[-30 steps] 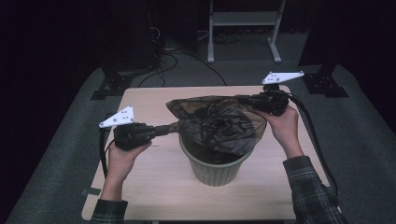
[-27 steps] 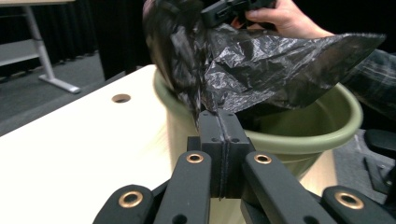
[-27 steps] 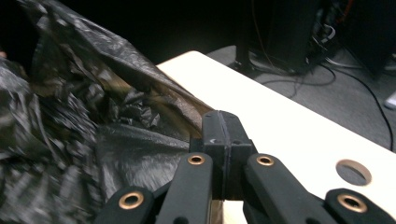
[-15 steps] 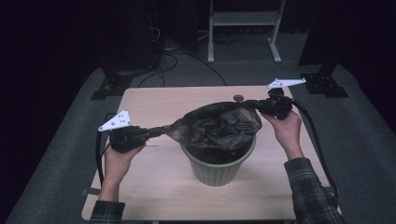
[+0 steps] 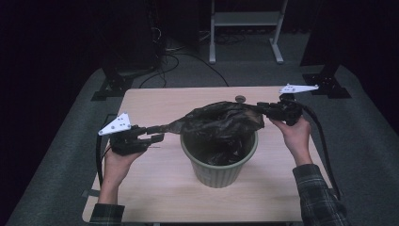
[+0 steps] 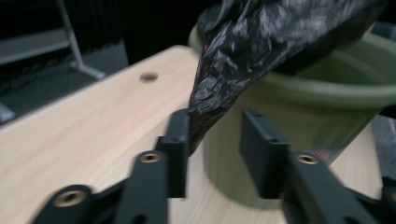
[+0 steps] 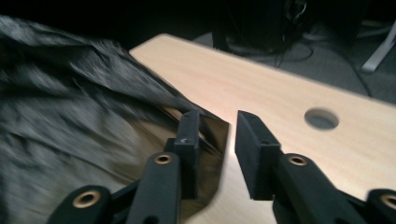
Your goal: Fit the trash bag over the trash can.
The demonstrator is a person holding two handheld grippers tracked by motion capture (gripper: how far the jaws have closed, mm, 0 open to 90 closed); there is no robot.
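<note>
A: Where does the black bin bag lie?

B: It is draped over the mouth of the green waste bin, which stands near the middle of the tabletop. Part of the film sags inside the bin; the rest is stretched into two tails, one toward each side.

A: And the left hand-held gripper?

B: It lies low over the tabletop, just left of the bin, pointing at it. Its jaws have just been opening. In the left gripper view the bag's drawn-out corner hangs between them, lying against the left jaw, while the right jaw stands clear of it with the bin's wall showing through the gap. So it is open, with the bag no longer pinched.

A: The right hand-held gripper?

B: It is at the bin's far right rim, a little higher than the left one. Its jaws have likewise just been opening. In the right gripper view the bag's edge lies against the left jaw and reaches partly into the gap; the right jaw is apart from it, over bare wood near a round hole in the tabletop.
</note>
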